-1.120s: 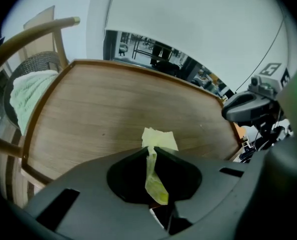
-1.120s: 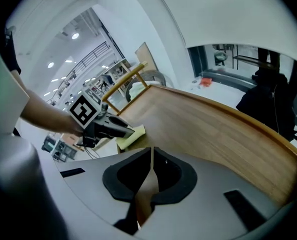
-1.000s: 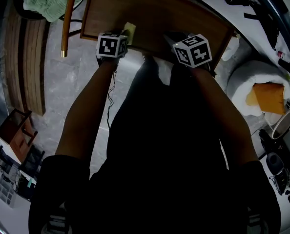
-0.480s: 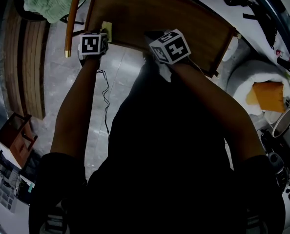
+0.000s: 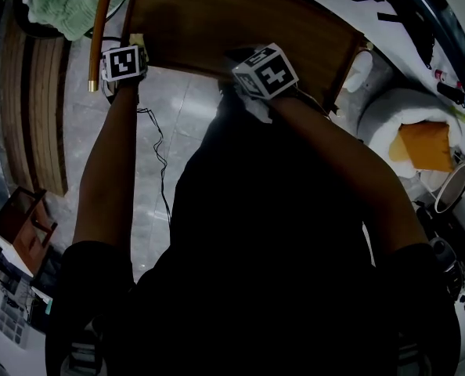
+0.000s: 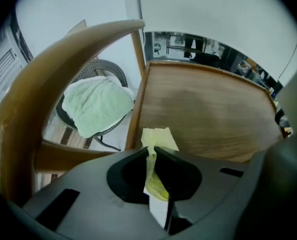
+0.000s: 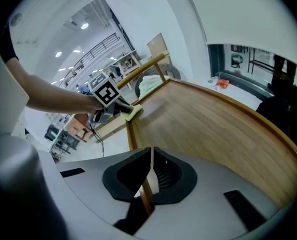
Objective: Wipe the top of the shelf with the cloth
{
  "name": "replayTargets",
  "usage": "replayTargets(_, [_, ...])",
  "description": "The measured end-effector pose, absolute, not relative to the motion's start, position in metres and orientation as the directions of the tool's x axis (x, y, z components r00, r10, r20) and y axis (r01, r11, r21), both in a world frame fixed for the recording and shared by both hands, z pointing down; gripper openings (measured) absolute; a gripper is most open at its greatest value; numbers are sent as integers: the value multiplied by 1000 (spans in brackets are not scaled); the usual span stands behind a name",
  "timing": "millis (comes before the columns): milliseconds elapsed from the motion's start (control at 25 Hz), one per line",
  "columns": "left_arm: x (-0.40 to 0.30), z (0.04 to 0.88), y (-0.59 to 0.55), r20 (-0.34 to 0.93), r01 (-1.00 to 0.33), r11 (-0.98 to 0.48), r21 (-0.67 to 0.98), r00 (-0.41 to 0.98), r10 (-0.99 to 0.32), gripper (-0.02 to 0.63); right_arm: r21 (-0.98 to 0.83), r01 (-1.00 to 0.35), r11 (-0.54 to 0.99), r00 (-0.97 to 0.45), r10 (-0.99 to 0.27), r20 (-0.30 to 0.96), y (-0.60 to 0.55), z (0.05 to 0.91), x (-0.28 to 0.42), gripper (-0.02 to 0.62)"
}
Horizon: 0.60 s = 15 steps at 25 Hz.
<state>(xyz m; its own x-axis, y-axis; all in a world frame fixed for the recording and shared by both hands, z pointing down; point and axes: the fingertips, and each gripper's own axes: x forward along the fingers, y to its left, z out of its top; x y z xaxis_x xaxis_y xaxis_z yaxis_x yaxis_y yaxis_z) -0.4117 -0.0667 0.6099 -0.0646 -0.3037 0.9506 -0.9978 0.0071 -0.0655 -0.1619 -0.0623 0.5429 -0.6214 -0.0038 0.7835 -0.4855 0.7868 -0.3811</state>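
Observation:
The shelf top [image 5: 240,14] is a brown wooden board with a raised rim, and it also fills the left gripper view [image 6: 203,109]. A small yellow cloth [image 6: 157,136] is pinched in my left gripper [image 6: 153,151], whose jaws are shut on it, and its free end lies on the shelf's near left corner. The head view shows that gripper [image 5: 132,49] at the shelf's left front corner. My right gripper [image 7: 152,156] sits at the front edge with its jaws closed over the thin front rim [image 7: 144,196]. From there I see the cloth [image 7: 134,112] at the corner.
A green towel [image 6: 96,104] lies on a round chair left of the shelf. A curved wooden chair rail [image 6: 53,79] arches close over the left gripper. White bedding with an orange cushion [image 5: 424,143] lies on the floor to the right.
My left gripper has slid left along the shelf's front edge with the cloth, reaching the left corner. The right gripper has shifted a little left at the front rim.

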Motion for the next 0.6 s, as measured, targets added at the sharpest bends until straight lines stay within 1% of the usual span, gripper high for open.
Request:
replayTargets(40, [-406,614,-55,967,-998,47,-32,-43,-252,29,-383,-502,776,-622,-17,783,-67,542,-152,28])
replayTargets(80, [-404,615,-49,973,-997,79,-16,-34,-229,29,-384,-520,763,-624,-33,781,-72,541,-142,28])
replayTargets(120, [-407,614,-52,966,-995,96,-21,-45,-253,29,-385,-540,748,-627,-52,777,-79,538,-130,28])
replayTargets(200, [-413,608,-64,932,-991,135,-23,-70,-355,29,-388,-580,716,-632,-96,769,-94,533,-102,28])
replayTargets(320, [-383,597,-69,908,-977,200,79,-12,-419,29,-386,-646,659,-626,-167,762,-119,523,-42,28])
replayTargets(400, [-330,591,-78,892,-975,161,155,68,-447,29,-383,-693,611,-612,-217,761,-135,519,8,28])
replayTargets(600, [-148,571,-105,833,-944,-63,323,315,-455,29,-377,-787,488,-568,-338,750,-157,510,120,28])
